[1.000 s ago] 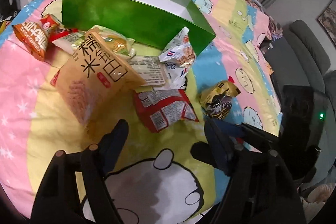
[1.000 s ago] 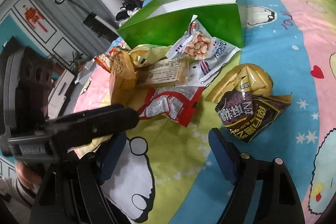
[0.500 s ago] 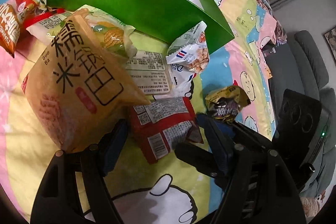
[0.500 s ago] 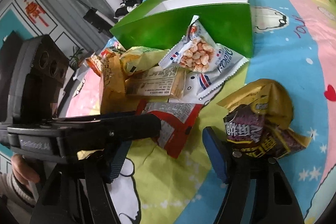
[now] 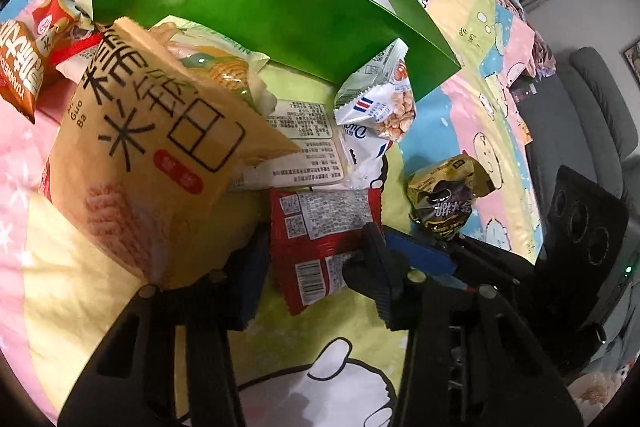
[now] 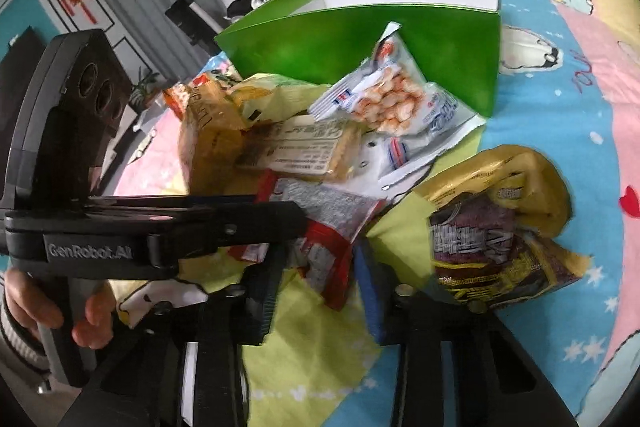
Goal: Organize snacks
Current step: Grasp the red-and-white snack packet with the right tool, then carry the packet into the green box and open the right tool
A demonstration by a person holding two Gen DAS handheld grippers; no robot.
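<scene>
**Both grippers close in on the red packet**

A second ago the left hand-held gripper (image 5: 316,267) hung back over bare blanket; now its open jaws straddle the red packet (image 5: 320,227), not yet pinching. The right hand-held gripper (image 6: 320,283) has pushed in too, also open, with the same packet's corner between its fingers and the brown-and-yellow bag (image 6: 496,239) just beside. I'd say a pick is imminent, though both tools crowd one snack. Beyond lie the big orange bag (image 5: 148,163), the cracker pack (image 5: 304,147) and the peanut packet (image 5: 380,103), leaning on the green box (image 5: 256,7). Nothing shows inside the box, whose floor is hidden, so the sorting seems barely begun.
</scene>
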